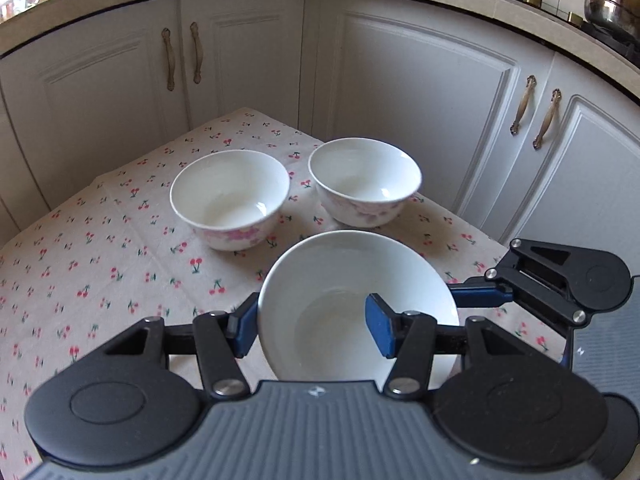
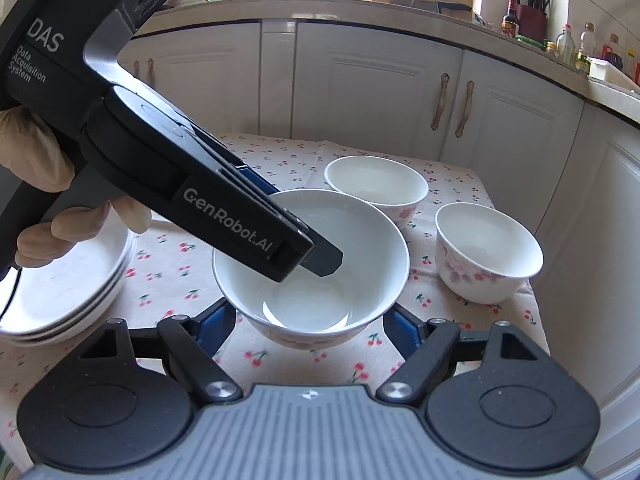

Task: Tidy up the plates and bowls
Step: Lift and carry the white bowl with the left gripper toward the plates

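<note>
A white bowl [image 1: 340, 264] with pink flowers on its outside hangs just above the cherry-print tablecloth [image 1: 100, 272]. My left gripper [image 1: 312, 328] is shut on its rim, one blue pad outside the wall and the other inside. In the right wrist view the same bowl [image 2: 312, 288] sits between the pads of my right gripper [image 2: 310, 324], which press on its lower sides. The left gripper's inner finger [image 2: 324, 260] reaches down into the bowl. Two more flowered bowls [image 1: 230, 196] [image 1: 364, 180] stand side by side on the cloth behind it.
A stack of white plates [image 2: 80, 288] lies at the table's left, under a gloved hand [image 2: 36, 152] holding the left gripper. White kitchen cabinets [image 1: 400, 92] close in behind and to the right of the table. A steel pot [image 1: 612, 0] stands on the counter.
</note>
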Demonstrator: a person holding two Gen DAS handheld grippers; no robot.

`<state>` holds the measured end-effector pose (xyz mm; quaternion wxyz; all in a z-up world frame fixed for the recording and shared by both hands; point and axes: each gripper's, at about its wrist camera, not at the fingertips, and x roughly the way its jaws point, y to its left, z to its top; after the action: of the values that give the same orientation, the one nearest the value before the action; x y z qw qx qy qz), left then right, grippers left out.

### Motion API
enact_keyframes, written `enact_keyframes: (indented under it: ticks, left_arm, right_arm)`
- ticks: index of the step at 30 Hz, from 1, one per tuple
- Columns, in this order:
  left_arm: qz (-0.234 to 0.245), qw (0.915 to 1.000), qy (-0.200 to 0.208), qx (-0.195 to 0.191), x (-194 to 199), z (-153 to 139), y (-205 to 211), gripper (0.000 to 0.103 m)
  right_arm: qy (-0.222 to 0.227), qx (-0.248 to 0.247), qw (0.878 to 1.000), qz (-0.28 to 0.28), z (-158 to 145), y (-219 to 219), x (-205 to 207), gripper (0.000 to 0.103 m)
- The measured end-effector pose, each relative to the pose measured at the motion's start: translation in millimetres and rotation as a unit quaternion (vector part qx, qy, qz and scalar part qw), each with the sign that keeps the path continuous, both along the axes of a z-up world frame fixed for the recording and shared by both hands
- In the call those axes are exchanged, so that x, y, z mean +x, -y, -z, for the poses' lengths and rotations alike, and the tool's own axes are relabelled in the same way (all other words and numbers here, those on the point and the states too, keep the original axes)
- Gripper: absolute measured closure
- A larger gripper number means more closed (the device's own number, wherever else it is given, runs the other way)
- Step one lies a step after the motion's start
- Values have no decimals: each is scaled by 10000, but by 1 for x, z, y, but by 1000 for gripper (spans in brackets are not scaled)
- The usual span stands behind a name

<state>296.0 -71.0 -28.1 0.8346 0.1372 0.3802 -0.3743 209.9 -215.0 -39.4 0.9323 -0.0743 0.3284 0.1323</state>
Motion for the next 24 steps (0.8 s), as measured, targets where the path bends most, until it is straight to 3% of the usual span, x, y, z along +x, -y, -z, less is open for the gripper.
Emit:
enact_keyframes:
  ticks: [11, 16, 24]
  left_arm:
    - [-322, 9995, 37, 16, -52, 5, -15, 48]
    - [-614, 9980, -42, -148, -68, 9, -26, 48]
    - [-814, 9962, 200, -226, -94, 14, -31, 44]
  right_arm:
    - [-78, 74, 9992, -381, -4, -4, -43, 19]
    - [-117, 147, 9982, -568, -3, -5, -57, 19]
    - [-220, 179, 9966, -775, 4, -9, -72, 19]
